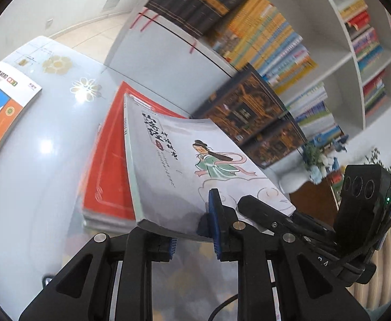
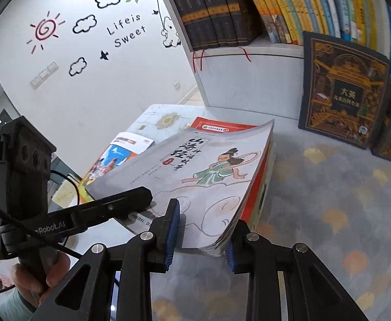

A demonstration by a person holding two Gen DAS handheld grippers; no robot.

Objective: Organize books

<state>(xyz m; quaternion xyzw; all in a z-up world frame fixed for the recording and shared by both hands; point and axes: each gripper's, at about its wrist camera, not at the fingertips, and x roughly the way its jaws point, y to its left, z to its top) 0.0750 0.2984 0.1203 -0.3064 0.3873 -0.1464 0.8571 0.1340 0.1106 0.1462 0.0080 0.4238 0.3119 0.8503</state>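
The grey illustrated book (image 2: pixel 195 171) sits mid-frame, tilted, its long axis running from the lower centre up and away, above a red book (image 1: pixel 107 165) on the table (image 2: pixel 315 187). The left gripper (image 1: pixel 192 230) and the right gripper (image 2: pixel 200 238) are each nearly closed, pinching its near edge. Upper right, the bookshelf (image 2: pixel 249 53) holds upright books.

My left gripper (image 1: pixel 194 227) and right gripper (image 2: pixel 202 236): black angular frames, blue ribbed pads (image 2: pixel 172 230), silver screws (image 2: pixel 252 237), white lettering, black cable (image 2: pixel 61 246); pale blue sleeve (image 2: pixel 13 306).
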